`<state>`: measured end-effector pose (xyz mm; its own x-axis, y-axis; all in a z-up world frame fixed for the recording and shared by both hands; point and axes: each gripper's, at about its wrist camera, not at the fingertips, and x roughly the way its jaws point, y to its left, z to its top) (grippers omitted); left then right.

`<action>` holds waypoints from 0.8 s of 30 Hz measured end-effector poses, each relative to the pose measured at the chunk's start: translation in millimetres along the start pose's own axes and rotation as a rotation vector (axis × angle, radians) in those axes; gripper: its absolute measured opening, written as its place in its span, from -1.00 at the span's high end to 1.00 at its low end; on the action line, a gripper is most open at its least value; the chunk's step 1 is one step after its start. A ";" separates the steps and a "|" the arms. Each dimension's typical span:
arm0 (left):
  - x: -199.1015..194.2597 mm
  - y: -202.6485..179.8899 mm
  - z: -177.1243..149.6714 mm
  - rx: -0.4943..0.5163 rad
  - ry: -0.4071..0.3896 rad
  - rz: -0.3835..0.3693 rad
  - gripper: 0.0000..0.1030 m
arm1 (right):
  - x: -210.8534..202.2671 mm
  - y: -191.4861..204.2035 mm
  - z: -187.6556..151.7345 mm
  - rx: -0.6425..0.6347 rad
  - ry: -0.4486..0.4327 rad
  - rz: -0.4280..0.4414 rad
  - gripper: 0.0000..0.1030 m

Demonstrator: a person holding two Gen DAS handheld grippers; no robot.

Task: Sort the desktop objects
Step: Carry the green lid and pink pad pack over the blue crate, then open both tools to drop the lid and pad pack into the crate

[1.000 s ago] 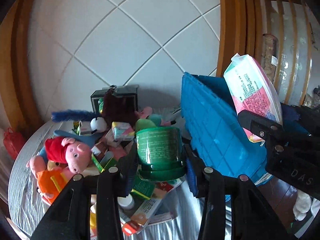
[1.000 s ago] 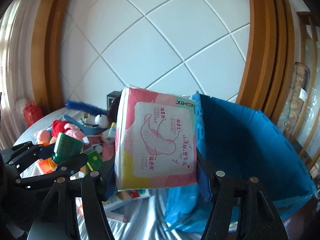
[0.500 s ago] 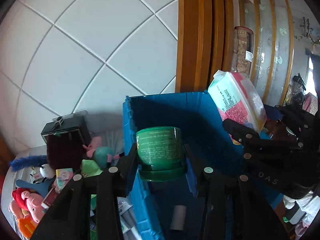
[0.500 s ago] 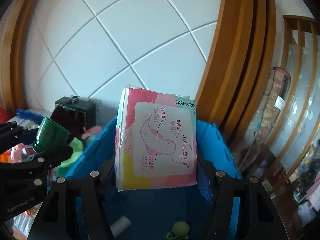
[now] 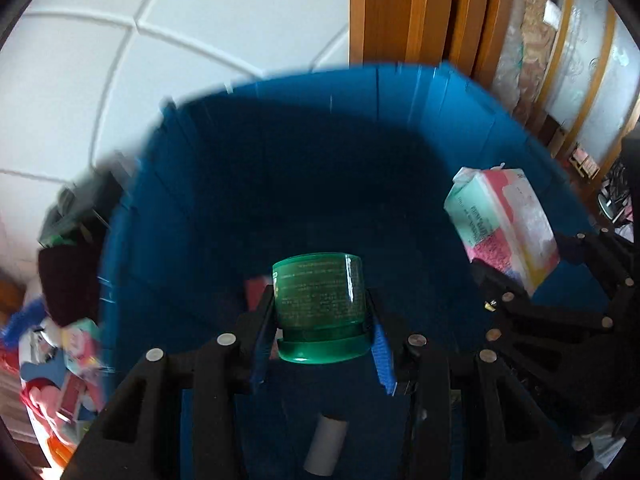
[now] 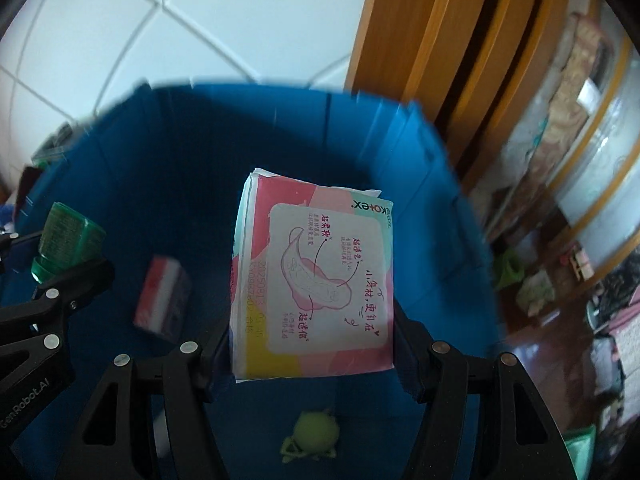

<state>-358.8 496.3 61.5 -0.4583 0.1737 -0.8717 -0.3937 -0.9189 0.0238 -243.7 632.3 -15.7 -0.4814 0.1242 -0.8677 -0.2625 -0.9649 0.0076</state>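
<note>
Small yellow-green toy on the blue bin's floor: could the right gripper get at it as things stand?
Probably not yet: the right gripper is shut on the pink pad packet, directly above the small yellow-green toy in the blue plastic bin.

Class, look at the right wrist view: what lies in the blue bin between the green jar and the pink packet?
A small red and white box lies in the blue bin, between the green jar and pink packet.

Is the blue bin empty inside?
No, the bin already holds a red-and-white box and a small green toy.
</note>
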 end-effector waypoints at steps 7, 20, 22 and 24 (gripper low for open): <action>93.8 -6.7 -42.0 0.002 0.331 0.011 0.19 | 109.6 15.1 -54.6 -0.062 0.363 0.041 -0.26; 138.2 -18.6 -94.9 0.043 0.545 0.111 0.18 | 180.6 20.7 -140.9 -0.156 0.717 0.029 -0.27; 138.4 -24.4 -99.2 0.054 0.543 0.111 -0.03 | 180.7 21.7 -144.2 -0.174 0.714 0.021 -0.28; 138.7 -27.4 -103.7 0.064 0.546 0.109 -0.39 | 181.0 20.3 -146.2 -0.167 0.713 0.025 -0.32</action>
<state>-329.0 508.9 -110.8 -0.0261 -0.1449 -0.9891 -0.4223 -0.8952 0.1423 -213.9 601.4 -245.3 0.1909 -0.0242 -0.9813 -0.0997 -0.9950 0.0051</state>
